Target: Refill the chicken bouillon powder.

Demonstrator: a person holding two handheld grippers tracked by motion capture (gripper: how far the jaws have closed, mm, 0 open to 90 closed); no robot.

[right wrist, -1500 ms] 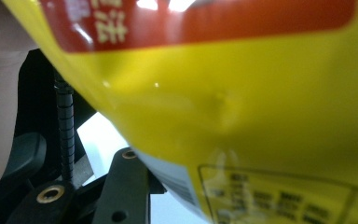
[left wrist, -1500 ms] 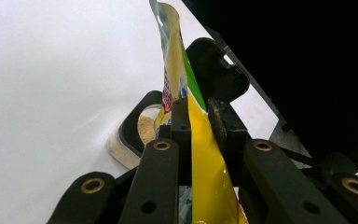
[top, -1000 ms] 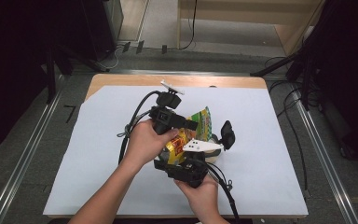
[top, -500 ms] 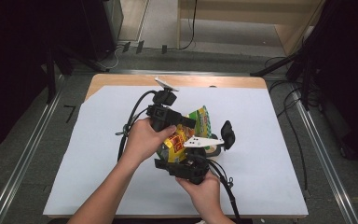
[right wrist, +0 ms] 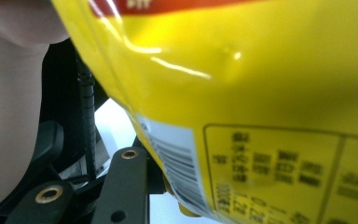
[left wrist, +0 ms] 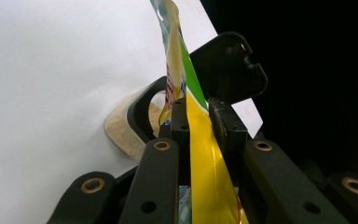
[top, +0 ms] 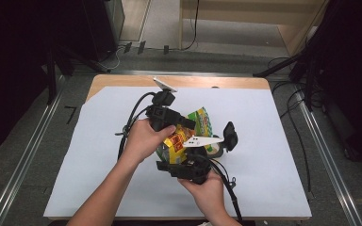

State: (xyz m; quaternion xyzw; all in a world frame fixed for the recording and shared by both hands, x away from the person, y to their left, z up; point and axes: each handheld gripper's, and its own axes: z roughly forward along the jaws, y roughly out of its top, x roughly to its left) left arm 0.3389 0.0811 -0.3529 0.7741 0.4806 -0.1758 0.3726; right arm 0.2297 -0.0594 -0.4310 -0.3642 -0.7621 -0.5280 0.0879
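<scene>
Pouch: we see a glossy yellow snack pouch (top: pixel 185 137) with green and red print and a barcode panel (right wrist: pixel 175 158), held above the middle of the white sheet (top: pixel 273 141).
Left gripper (left wrist: pixel 199 109): we have its jaws pinched on the pouch's thin edge.
Right gripper (top: pixel 188 169): it sits under the pouch's lower end; we cannot tell whether it grips.
Beneath: a black ring (left wrist: pixel 142 114) on a beige disc (left wrist: pixel 121 135).
Room: bare sheet on both sides; the table's wooden far edge (top: pixel 235 82) well apart.

Yellow-green snack bag (top: pixel 188 136) held upright above the table.
</scene>
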